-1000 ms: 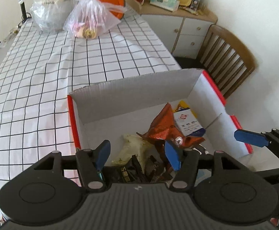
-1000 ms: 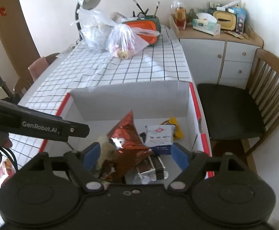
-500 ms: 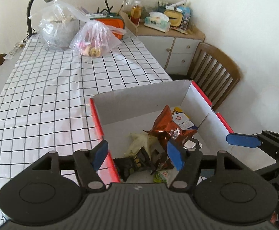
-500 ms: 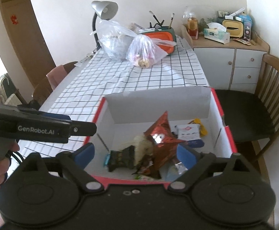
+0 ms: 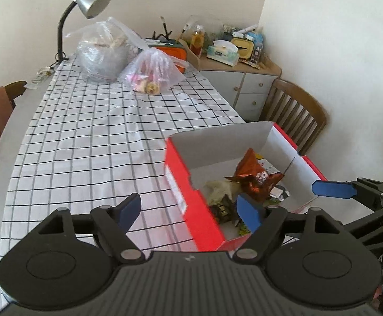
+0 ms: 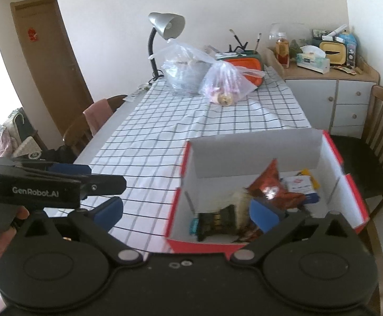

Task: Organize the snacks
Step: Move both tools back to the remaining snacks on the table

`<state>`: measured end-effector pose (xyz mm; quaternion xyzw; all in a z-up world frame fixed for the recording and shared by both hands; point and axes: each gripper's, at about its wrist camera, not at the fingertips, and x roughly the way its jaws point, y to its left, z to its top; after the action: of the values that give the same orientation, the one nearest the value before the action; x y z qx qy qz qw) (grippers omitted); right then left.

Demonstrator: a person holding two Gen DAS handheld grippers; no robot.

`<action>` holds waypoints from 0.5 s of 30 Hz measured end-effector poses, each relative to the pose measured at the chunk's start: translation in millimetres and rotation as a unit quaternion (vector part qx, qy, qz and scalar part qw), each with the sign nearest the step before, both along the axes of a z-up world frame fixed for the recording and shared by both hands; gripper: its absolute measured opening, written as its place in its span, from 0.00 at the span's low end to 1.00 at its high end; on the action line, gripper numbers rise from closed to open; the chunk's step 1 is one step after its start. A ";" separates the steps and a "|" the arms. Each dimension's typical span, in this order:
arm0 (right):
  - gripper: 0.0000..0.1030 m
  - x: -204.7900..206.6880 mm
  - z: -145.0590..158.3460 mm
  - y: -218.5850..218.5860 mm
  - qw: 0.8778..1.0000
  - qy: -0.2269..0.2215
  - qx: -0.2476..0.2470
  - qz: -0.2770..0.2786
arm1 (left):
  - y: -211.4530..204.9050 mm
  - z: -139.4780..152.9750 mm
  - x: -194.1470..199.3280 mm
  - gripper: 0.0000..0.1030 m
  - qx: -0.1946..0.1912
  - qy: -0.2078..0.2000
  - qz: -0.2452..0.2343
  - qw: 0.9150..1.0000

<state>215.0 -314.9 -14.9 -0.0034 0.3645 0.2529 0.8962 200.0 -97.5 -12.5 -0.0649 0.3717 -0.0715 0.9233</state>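
Both grippers pulled back from box (image 6: 257, 152), checked tablecloth (image 5: 99, 137), lamp (image 5: 91, 0)

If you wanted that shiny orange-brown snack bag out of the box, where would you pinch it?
Probably the pointed top corner of the orange-brown bag, coming from above. That corner sticks up clear of the other packets, while the red box walls block a sideways approach.

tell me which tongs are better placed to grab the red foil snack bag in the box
Right, probably. The right tongs face the box more squarely, the foil bag just past their right finger. The left tongs hang mostly over the tablecloth. Both are opening, empty.
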 end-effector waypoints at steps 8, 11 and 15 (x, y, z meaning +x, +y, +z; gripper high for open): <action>1.00 -19.4 -15.8 40.5 1.000 0.018 0.001 0.009 | 58.7 -7.0 -23.9 0.78 -0.002 0.011 0.023 1.000; 1.00 -26.2 -25.5 57.3 0.999 0.030 0.002 0.013 | 83.4 -14.6 -34.3 0.78 0.000 0.020 0.037 0.999; 1.00 -34.9 -41.5 83.7 0.998 0.053 -0.005 0.021 | 113.8 -26.6 -46.6 0.78 0.002 0.032 0.058 0.998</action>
<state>180.1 -231.3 -56.4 -0.0024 0.4131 0.2695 0.8699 153.4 16.3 -39.0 -0.0864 0.3964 -0.0151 0.9139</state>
